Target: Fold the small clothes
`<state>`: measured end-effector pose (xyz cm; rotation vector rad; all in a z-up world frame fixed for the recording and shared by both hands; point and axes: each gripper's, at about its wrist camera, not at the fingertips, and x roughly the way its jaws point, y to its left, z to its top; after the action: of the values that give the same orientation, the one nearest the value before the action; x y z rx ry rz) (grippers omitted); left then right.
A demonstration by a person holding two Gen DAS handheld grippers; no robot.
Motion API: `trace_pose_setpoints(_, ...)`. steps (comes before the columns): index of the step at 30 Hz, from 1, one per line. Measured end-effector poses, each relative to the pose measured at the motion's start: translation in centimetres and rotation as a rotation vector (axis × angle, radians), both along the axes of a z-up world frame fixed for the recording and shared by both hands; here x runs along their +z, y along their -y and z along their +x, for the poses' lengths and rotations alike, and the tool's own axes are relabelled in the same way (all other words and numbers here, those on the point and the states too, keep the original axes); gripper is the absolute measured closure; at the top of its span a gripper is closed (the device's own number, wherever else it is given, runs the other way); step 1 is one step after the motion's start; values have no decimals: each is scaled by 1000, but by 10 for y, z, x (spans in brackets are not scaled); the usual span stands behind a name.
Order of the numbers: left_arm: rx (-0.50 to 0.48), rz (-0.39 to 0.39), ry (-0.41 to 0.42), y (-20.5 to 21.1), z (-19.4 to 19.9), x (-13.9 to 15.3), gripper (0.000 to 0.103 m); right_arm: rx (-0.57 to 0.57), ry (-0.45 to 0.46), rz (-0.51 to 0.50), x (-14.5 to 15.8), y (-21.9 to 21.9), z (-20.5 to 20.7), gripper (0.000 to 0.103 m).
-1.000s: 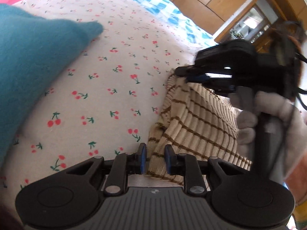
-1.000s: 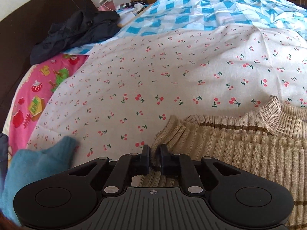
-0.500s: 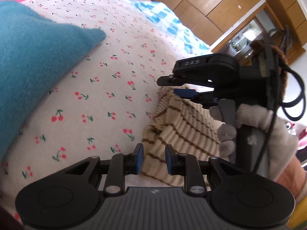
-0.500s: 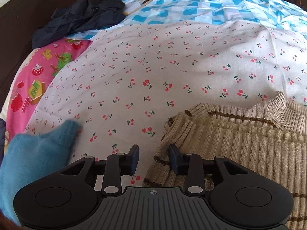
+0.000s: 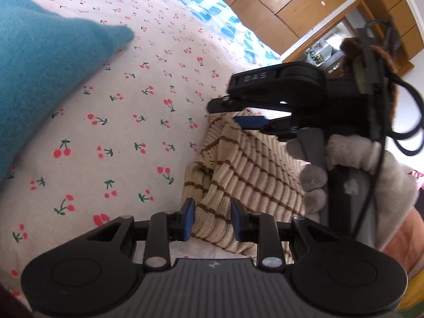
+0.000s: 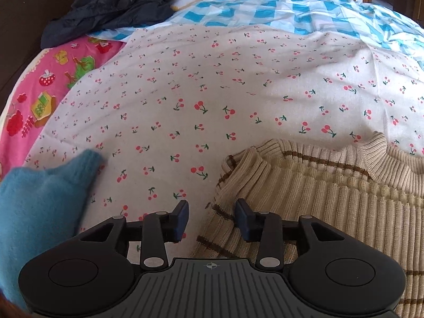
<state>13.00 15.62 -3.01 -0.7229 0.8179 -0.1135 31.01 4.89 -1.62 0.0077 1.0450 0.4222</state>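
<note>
Beige ribbed sweater with thin brown stripes lies on the bed, on the cherry-print sheet, at near right in both views.

Left hand-held gripper: jaws part open and opening, a fold of the sweater's edge sits between the blue pads, and gaps show on both sides, so no grip.

Right hand-held gripper: jaws part open and opening, the sweater hem lies between them nearer the right pad, and the pads are not pressing it.

Only the left wrist view shows the right hand-held gripper from outside, held over the sweater's far edge by a gloved hand in grey fabric, with black cables at the back. That view alone also shows wooden cabinet doors and a doorway at far right.

Only the right wrist view shows the sweater's ribbed collar, a dark garment bunched at far left, a pink cartoon-print cover at left and the wide blue-and-white checked cover at far right.

Both views show one teal knit garment at near left, well apart from the sweater.

Count: two hand-held grippers, one striped sweater, one teal garment, one dark garment, one gloved hand.
</note>
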Motion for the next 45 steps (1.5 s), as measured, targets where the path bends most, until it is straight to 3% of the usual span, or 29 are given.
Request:
trace_pose_setpoints(3,-19,-2,-4,3,2,-1,69,4,-20,-24,-4,-6,4,62)
trace_pose_setpoints(10,-28,-21,-6,7,2,-2,68,102,41,-198,-10,-31,-5,62)
trace_pose_setpoints(17,-14,-42,16,6,-1,-2,68,119,34,-228,12,-30,-9,62)
trace_pose_setpoints(23,-41,-23,12,11,2,-1,65,122,-2,-280,-3,-40,-5,58)
trace_pose_setpoints(25,-42,-24,10,11,3,0,65,142,19,-332,-13,-51,-6,52)
trace_pose_setpoints(28,-42,-19,2,11,5,-1,65,156,66,-396,-20,-64,-12,52)
trace_pose_setpoints(31,-15,-5,32,8,-4,5,65,161,75,-382,-19,-56,-12,61)
trace_pose_setpoints(32,3,-3,42,5,-6,6,65,157,84,-388,-18,-52,-12,75)
trace_pose_setpoints(35,49,-41,50,-4,-7,5,64,149,91,-357,-12,-38,-12,87)
trace_pose_setpoints(45,-4,-4,23,4,-1,-4,62,70,76,-120,19,15,-13,93)
